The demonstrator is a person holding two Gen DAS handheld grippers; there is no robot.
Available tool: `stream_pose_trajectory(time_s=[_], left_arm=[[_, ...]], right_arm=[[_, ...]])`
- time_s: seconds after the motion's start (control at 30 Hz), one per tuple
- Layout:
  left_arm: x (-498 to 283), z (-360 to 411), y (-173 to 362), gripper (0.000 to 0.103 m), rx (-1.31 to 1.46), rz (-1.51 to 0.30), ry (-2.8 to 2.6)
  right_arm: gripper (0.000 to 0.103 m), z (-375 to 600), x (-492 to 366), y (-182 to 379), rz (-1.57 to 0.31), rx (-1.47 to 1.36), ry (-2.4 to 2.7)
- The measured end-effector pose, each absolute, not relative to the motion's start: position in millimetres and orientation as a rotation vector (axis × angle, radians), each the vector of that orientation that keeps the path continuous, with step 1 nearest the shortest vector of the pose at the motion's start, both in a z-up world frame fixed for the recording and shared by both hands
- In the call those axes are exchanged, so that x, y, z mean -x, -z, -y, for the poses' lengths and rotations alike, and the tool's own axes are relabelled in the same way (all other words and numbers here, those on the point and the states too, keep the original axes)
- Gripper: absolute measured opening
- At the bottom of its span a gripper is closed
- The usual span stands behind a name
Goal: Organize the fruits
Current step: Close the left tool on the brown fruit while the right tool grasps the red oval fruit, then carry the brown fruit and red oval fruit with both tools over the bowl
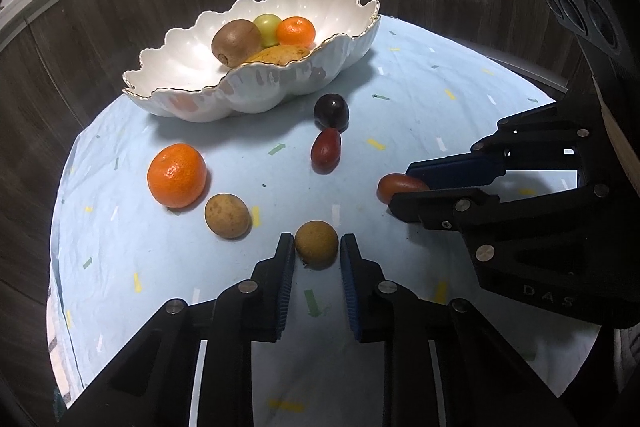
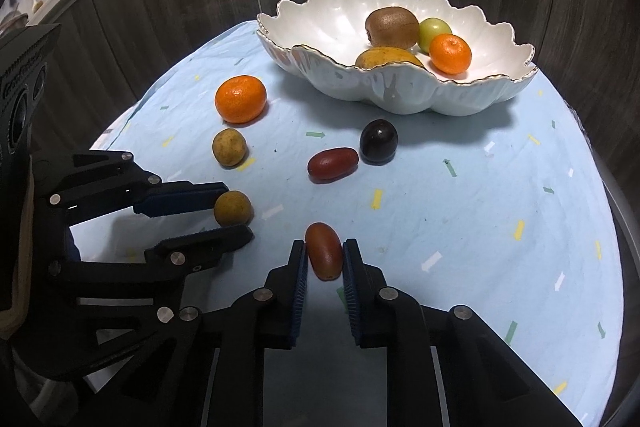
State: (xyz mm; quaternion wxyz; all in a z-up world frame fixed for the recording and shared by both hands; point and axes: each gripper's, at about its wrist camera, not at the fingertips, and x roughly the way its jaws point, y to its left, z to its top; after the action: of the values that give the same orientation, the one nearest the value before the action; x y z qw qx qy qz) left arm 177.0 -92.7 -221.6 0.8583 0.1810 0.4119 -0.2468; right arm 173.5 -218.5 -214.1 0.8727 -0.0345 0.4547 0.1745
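Left gripper [image 1: 317,247] pinching a brown longan [image 1: 316,244], right gripper [image 2: 325,254] pinching a red jujube [image 2: 324,250], both on the surface; I'd lift straight, then carry gently to the scalloped bowl [image 2: 404,95].

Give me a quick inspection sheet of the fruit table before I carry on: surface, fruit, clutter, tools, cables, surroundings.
Surface: round table under a pale blue cloth with small arrow prints; wrinkled.
Job's things: white scalloped bowl holds a kiwi, a green fruit, a small orange and a yellow fruit. Loose on the cloth: large orange, one tan round fruit, dark plum, red oblong fruit.
Clutter: nothing seen.
Grippers: left tool shut on second tan fruit; right tool shut on second red oblong fruit.
Cables: nothing seen.
Surroundings: dark wood panelling; counter with a tap and rack behind.
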Motion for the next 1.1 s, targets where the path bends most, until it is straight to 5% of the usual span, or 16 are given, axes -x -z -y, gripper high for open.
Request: stream_pose_trajectory(time_s=[1.1], left_arm=[[-167,81,177,0.022,-0.323,-0.791,0.462]], right_arm=[[0.018,221,-163,164,-0.852,0.053,-0.35]])
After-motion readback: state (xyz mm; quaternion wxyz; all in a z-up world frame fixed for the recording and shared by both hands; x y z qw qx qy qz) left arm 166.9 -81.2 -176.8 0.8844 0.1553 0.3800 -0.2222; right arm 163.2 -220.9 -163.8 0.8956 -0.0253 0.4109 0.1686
